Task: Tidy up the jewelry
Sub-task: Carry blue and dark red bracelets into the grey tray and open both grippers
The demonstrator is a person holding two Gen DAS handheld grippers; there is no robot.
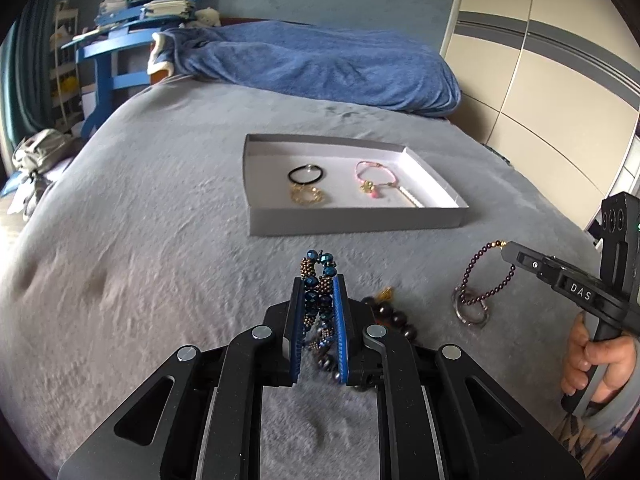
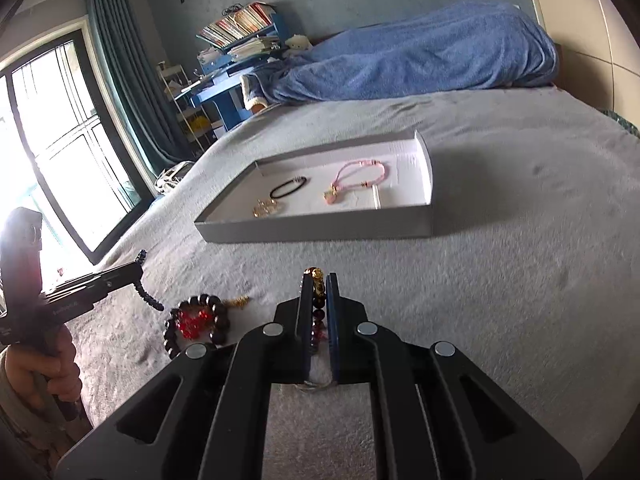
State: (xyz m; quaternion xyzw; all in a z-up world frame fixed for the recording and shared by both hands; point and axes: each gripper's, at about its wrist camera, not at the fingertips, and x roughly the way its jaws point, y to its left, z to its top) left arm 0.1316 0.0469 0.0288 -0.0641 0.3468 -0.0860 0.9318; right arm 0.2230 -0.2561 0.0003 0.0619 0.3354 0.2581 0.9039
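My left gripper [image 1: 319,280] is shut on a blue-and-bronze beaded bracelet [image 1: 319,268], held just above the grey bed. My right gripper [image 2: 319,280] is shut on a dark purple bead bracelet [image 1: 478,276] with a gold bead [image 2: 314,273]; the bracelet dangles to a metal ring [image 1: 470,310] near the bedspread. It shows at the right of the left wrist view [image 1: 505,251]. A shallow white box [image 1: 436,216] lies ahead, holding a black band [image 1: 306,173], a gold chain [image 1: 307,196] and a pink bracelet [image 1: 374,178]. A dark bead bracelet [image 2: 196,326] with a red piece [image 2: 194,320] lies on the bed.
A grey blanket [image 1: 160,220] covers the bed. A blue duvet [image 1: 320,64] is heaped at the far end. A blue desk with books [image 1: 132,28] stands beyond the bed at left, a wardrobe [image 1: 540,60] at right, a window [image 2: 60,140] left.
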